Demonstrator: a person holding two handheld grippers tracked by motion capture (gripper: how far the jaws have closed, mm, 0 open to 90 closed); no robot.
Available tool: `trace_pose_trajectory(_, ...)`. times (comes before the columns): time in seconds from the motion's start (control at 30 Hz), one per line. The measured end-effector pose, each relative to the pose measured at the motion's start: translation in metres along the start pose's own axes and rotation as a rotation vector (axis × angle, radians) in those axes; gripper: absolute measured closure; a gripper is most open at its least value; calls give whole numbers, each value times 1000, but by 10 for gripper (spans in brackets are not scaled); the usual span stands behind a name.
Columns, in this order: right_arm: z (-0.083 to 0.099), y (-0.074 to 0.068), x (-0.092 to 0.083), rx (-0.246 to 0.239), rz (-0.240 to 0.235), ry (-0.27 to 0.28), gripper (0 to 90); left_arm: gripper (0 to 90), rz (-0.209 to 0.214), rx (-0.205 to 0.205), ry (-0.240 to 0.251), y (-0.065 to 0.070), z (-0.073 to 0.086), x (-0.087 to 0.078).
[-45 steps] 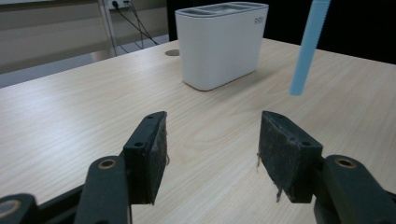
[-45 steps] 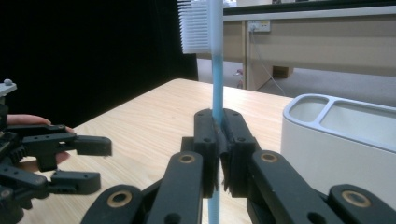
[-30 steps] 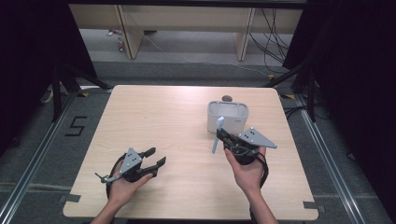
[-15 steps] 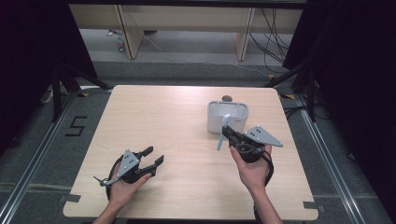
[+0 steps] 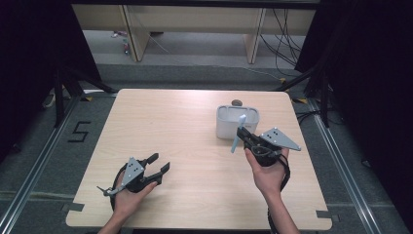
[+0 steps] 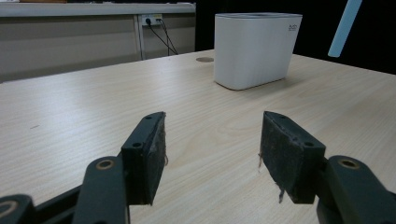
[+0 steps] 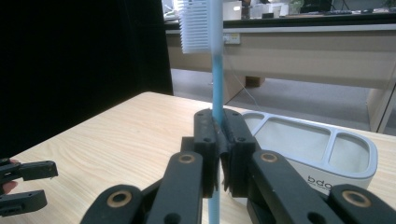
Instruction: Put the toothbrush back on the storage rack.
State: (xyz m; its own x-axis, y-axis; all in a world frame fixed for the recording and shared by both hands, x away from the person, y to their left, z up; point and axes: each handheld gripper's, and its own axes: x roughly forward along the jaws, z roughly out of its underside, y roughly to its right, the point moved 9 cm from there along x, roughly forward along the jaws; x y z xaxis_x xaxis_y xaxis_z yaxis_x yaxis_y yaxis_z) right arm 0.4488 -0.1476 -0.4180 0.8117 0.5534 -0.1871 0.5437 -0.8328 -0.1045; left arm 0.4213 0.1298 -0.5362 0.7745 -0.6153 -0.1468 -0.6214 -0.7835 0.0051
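Toothbrush [image 7: 214, 79] is what we hold in our right gripper [image 5: 245, 138]: the two black jaws are pressed together on its light blue handle, about the middle of its length. In the right gripper view the handle stands nearly upright between the pads, with the white bristle head above the jaws and the lower end going down below them. In the high view the toothbrush [image 5: 237, 132] is slightly tilted and hangs over the table [image 5: 175, 126], just in front of the near wall of the white holder [image 5: 237, 122].

This holder is directly behind our right gripper, very near to it. In the right gripper view the holder [image 7: 327, 149] shows three open compartments on top and some dark letters on its side. We cannot tell if the lower tip of the brush touches the table or the holder.

Our left gripper [image 5: 158, 164] rests low near the front edge of the table, well apart from the right one. Its jaws are spread with nothing between the pads; in the left gripper view we see bare wood between them and the holder [image 6: 256, 49] far ahead. A small round thing [image 5: 236, 102] lies on the table just behind the holder. Between the right gripper and the holder nothing stands in the way.
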Motion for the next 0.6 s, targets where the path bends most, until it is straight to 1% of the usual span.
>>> trace_pose_trajectory(0.07,0,-1,1,-1,-10,4,859,407,-3,4,4,1,0,0)
trace_pose_trajectory(0.1,0,2,1,-18,6,0,859,408,-3,2,7,2,0,0)
trace_pose_trajectory(0.13,1,0,0,15,0,-2,859,408,-4,6,8,2,0,0)
trace_pose_trajectory(0.17,1,0,0,15,0,-2,859,408,-4,8,8,2,0,0)
trace_pose_trajectory(0.2,0,0,1,12,-3,0,859,408,-4,7,7,2,0,0)
trace_pose_trajectory(0.23,-1,1,0,6,8,0,859,407,-4,7,6,2,0,0)
trace_pose_trajectory(0.27,-1,2,0,9,12,2,859,407,-5,5,5,2,0,0)
trace_pose_trajectory(0.3,-2,4,-1,-3,18,2,859,407,-5,3,6,2,0,0)
trace_pose_trajectory(0.33,-3,5,0,3,18,5,859,406,-5,1,6,2,0,0)
trace_pose_trajectory(0.37,-6,7,-1,-7,27,9,859,404,-6,-2,5,1,0,0)
trace_pose_trajectory(0.43,-7,8,-2,-9,26,3,859,403,-5,-2,2,1,0,0)
trace_pose_trajectory(0.47,-8,9,-1,-3,34,6,859,402,-6,-3,3,1,0,0)
trace_pose_trajectory(0.5,-9,11,-1,-21,31,8,859,401,-7,-4,3,1,0,0)
trace_pose_trajectory(0.53,-10,12,-2,-13,40,5,859,400,-7,-4,4,1,0,0)
trace_pose_trajectory(0.57,-10,12,-2,-7,33,1,859,399,-6,-2,3,1,0,0)
trace_pose_trajectory(0.6,-11,15,-2,-20,45,8,859,398,-6,-2,3,1,0,0)
